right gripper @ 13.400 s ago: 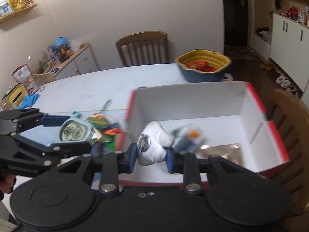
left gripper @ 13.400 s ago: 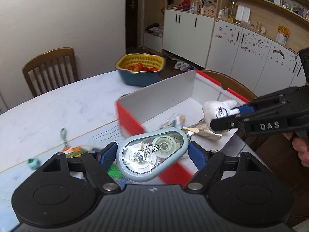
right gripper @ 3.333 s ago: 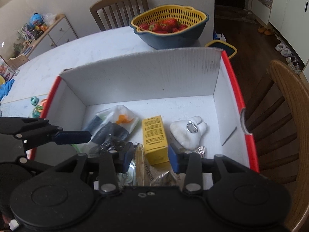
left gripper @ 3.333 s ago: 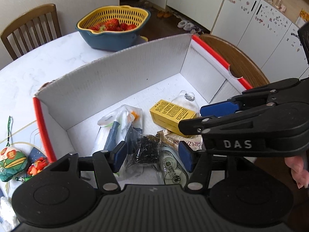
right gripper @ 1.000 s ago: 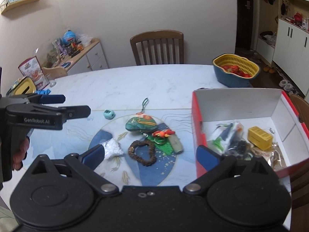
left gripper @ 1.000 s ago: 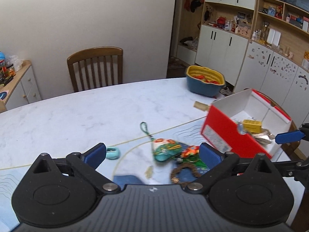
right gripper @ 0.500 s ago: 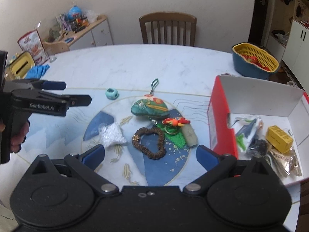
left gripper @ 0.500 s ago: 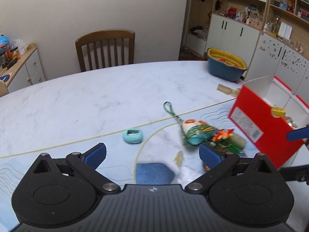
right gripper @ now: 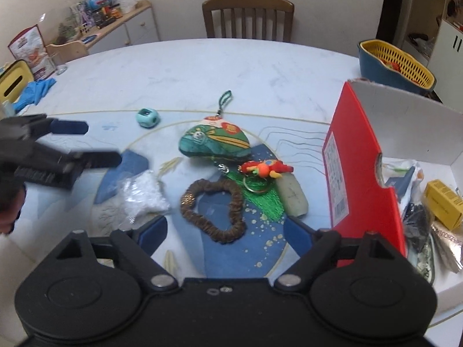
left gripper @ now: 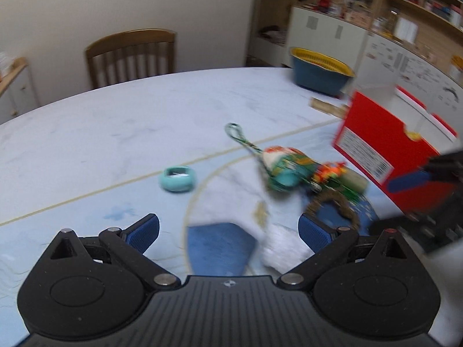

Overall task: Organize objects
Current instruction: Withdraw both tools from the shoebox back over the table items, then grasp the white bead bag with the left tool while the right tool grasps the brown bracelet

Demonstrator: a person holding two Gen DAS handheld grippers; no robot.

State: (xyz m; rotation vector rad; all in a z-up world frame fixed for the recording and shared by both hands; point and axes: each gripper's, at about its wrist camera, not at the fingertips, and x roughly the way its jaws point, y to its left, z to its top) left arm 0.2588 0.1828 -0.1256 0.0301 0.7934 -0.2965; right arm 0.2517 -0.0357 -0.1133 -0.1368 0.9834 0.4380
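Left gripper (left gripper: pixel 228 230): jaws spread wide, nothing between the blue pads; hangs low over the table (left gripper: pixel 115 127), just short of a crinkled white packet (left gripper: pixel 282 250). View blurred.

Right gripper (right gripper: pixel 225 235): jaws wide apart, empty; poised above a brown beaded bracelet (right gripper: pixel 215 212).

Loose items on the patterned centre of the table, seen from the right wrist:
- white packet (right gripper: pixel 141 195), left of the bracelet, apart from it
- green embroidered pouch (right gripper: pixel 212 141) with a braided loop, beyond the bracelet
- red-and-orange keyring charm (right gripper: pixel 264 169), just right of the pouch, lying on a green tassel (right gripper: pixel 264 199)
- pale oblong bar (right gripper: pixel 292 198), touching the tassel, near the box wall
- small teal round item (right gripper: pixel 147 118), set apart to the far left

Red-and-white cardboard box (right gripper: pixel 358 156): at the table's right edge, open top. Contents in view: yellow carton (right gripper: pixel 442 204), a clear bag with dark contents (right gripper: pixel 408 179), a black bundle (right gripper: pixel 416 225), a foil wrapper (right gripper: pixel 445 244)

Blue-and-yellow colander basket (right gripper: pixel 393 66): far right of the table, beyond the box, red contents

Wooden chair (right gripper: pixel 247 18): at the far side
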